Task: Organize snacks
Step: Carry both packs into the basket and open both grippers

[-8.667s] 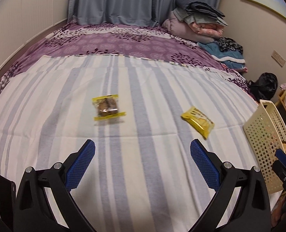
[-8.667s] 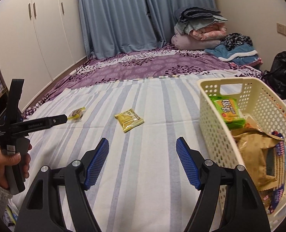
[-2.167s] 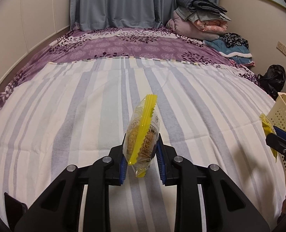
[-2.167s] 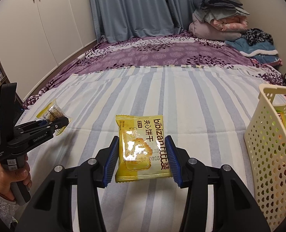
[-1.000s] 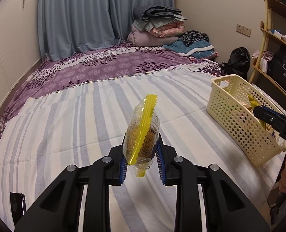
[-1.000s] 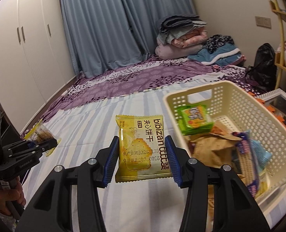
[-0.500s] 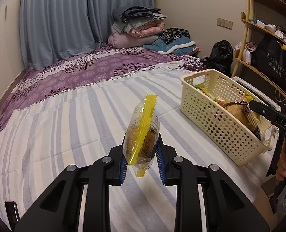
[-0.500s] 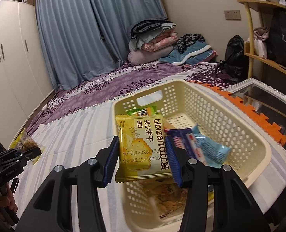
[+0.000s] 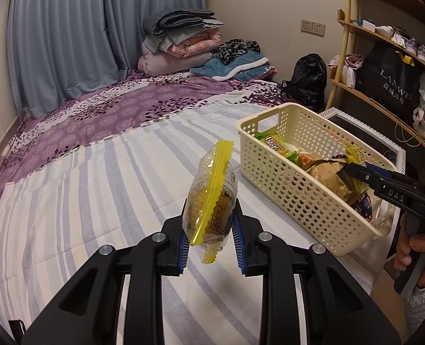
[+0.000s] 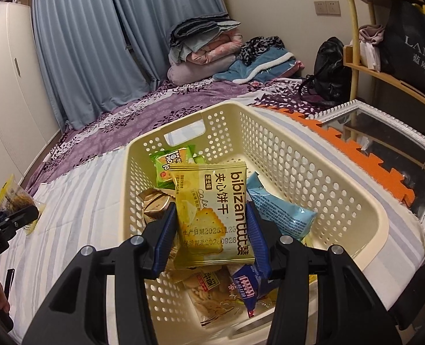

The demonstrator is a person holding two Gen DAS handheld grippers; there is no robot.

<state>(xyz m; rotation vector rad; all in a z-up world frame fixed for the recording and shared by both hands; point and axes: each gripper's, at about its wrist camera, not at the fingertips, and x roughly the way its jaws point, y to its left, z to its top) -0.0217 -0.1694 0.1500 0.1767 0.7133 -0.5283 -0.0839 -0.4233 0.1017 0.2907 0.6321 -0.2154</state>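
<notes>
Yellow cracker packet (image 10: 212, 215) sits clamped between your right gripper's (image 10: 211, 235) jaws, held above the cream basket (image 10: 298, 172) of snacks. Your left gripper (image 9: 211, 240) pinches a clear snack bag (image 9: 211, 201) over the striped bed (image 9: 83, 201), just beside the basket.

basket (image 10: 341, 172): cream, perforated | cracker packet (image 10: 212, 212): yellow, dark lettering | snack bag (image 9: 211, 198): clear, yellow seal strip | bed sheet (image 9: 83, 201): white, grey-blue stripes | blanket (image 9: 126, 106): purple floral | curtains (image 9: 68, 28): blue-grey | gripper pads (image 10: 164, 238): blue
</notes>
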